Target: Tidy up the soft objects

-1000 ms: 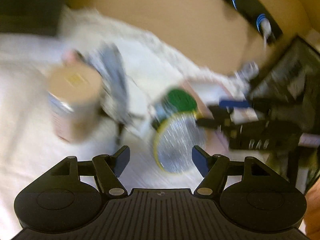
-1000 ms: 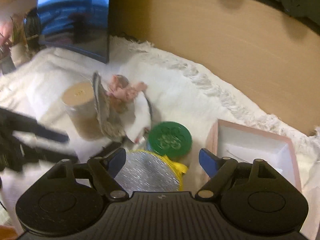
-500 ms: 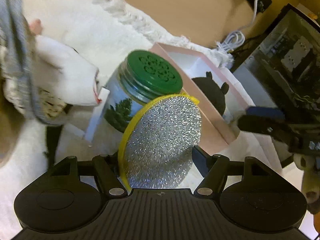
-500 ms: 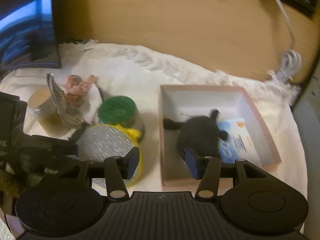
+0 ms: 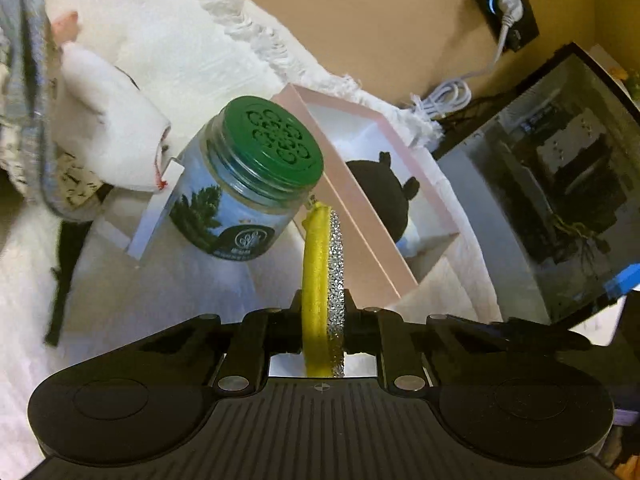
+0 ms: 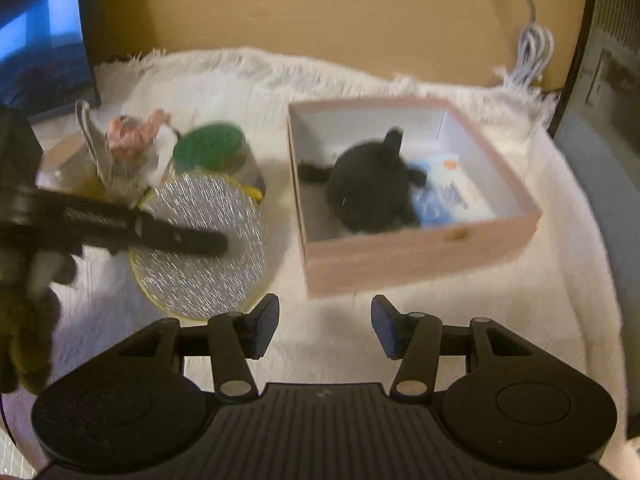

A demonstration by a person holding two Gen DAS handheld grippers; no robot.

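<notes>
My left gripper (image 5: 322,312) has just closed its jaws on the round scrub pad (image 5: 322,280), which now stands edge-on between them, yellow face to one side and silver glitter face to the other; half a second ago the jaws stood wide with the pad's silver face lying flat toward the camera. In the right wrist view the same pad (image 6: 200,248) rests on the white blanket (image 6: 400,72), just beside the green-lidded jar (image 5: 248,184) and near the pink box (image 6: 420,252), with a left finger (image 6: 160,236) laid across it. I judge the grasp made and the carry to the box the step next in hand. My right gripper (image 6: 324,326) has narrowed its jaws to about half width and holds nothing; it now faces the box, where a second ago it faced the jar and pad. Inside the box lie a black plush toy (image 6: 372,188) and a blue-and-white packet (image 6: 452,192), so part of the sorting appears done. Limits of inspection: the right view is motion-blurred, and the cluster of a white soft item (image 5: 108,120), grey fabric and a tan cylinder (image 6: 64,160) beyond the jar cannot be separated with confidence. The pad's contact with the blanket is hidden behind my left jaws, so I cannot tell whether it is lifted. The packet's print is illegible.
</notes>
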